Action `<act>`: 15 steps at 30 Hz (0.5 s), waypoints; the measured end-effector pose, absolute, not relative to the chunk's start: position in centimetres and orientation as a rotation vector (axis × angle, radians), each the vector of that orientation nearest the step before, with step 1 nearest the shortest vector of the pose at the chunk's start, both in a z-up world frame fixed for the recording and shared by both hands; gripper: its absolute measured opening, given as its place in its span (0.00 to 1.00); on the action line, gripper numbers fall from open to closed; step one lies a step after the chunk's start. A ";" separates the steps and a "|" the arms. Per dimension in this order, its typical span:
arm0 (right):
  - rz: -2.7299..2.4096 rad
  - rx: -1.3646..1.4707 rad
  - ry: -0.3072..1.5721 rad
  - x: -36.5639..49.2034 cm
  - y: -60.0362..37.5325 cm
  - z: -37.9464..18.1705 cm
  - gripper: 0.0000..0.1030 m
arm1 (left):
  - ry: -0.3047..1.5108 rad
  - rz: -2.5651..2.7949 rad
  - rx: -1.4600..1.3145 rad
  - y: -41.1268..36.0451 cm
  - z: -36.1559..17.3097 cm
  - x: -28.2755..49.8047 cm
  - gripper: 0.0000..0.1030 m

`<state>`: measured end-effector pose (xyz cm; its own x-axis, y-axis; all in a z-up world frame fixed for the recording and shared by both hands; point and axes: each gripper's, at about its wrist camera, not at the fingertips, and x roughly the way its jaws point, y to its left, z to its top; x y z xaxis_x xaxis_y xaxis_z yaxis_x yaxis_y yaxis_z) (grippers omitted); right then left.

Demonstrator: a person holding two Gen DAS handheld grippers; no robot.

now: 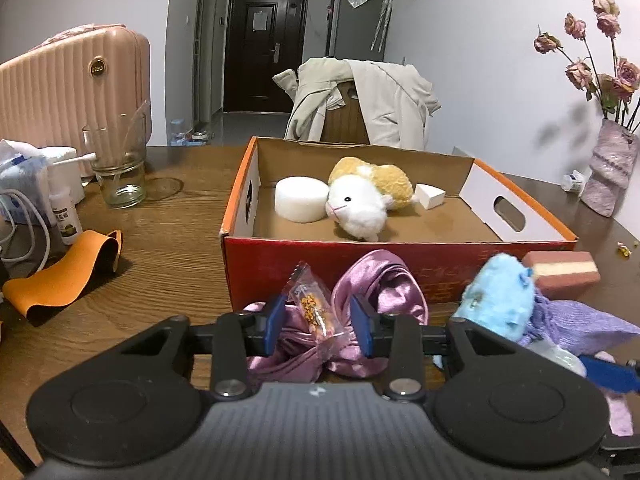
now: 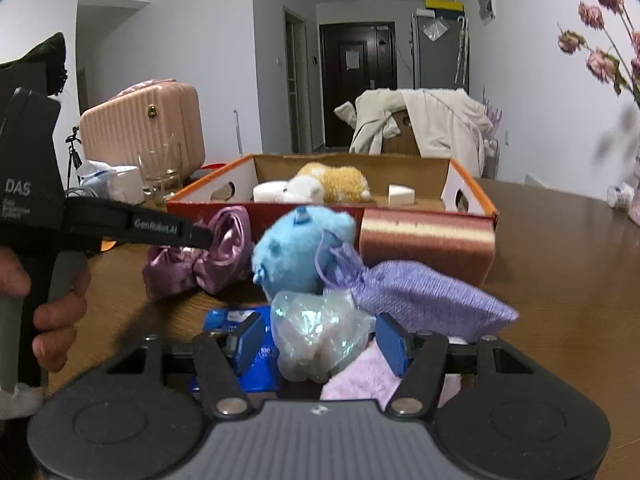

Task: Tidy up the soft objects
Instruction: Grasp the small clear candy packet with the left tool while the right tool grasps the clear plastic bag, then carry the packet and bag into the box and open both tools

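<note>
Mauve satin — a shiny hair bow [image 1: 360, 304] — lies crumpled on the brown wood-grain bench [image 1: 168, 248], just in front of the red cardboard box with orange rim [image 1: 280, 264]. On top of the bow sits a small clear-wrapped snack packet [image 1: 314, 308], and the left gripper [image 1: 318, 330] has its blue pads either side of that packet, narrowly apart; whether the pads press on it cannot be told.

Inside the box lie a white round sponge puck [image 1: 300, 199], a white-and-tan plush animal [image 1: 360, 204] touching it, and a small white wedge sponge [image 1: 429, 196] near the far right corner.

To the right of the bow stands a fluffy light-blue plush toy [image 2: 298, 252], against the box's front wall. A lilac woven drawstring pouch [image 2: 424, 300] rests beside it, and a pink-and-cream layered sponge block [image 2: 426, 240] leans on the box front behind the pouch.

The right gripper [image 2: 324, 346] stands about half open around a crinkled iridescent plastic bundle [image 2: 316, 332] — the pads flank it, and contact is unclear. Beneath lie a blue packet [image 2: 236, 316] and a pale pink fuzzy cloth [image 2: 360, 380].

A person's hand [image 2: 52, 320] holds the left gripper's handle at the left of the right wrist view.
</note>
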<state>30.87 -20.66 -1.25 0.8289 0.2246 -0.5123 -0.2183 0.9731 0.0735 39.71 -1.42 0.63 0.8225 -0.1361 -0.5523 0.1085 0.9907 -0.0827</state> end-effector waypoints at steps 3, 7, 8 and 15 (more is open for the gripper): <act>0.230 0.003 0.555 31.2 -20.7 -1.8 0.39 | 0.592 -0.147 -0.074 -1.0 0.4 39.5 0.20; 0.236 0.006 0.552 31.1 -20.7 -1.8 0.33 | 0.597 -0.152 -0.079 -1.0 0.9 39.1 0.14; 0.235 0.006 0.550 31.0 -20.7 -1.7 0.32 | 0.594 -0.152 -0.085 -1.0 1.1 38.8 0.13; 0.227 0.018 0.482 27.9 -21.4 0.8 0.30 | 0.536 -0.164 -0.121 -0.3 4.2 33.8 0.13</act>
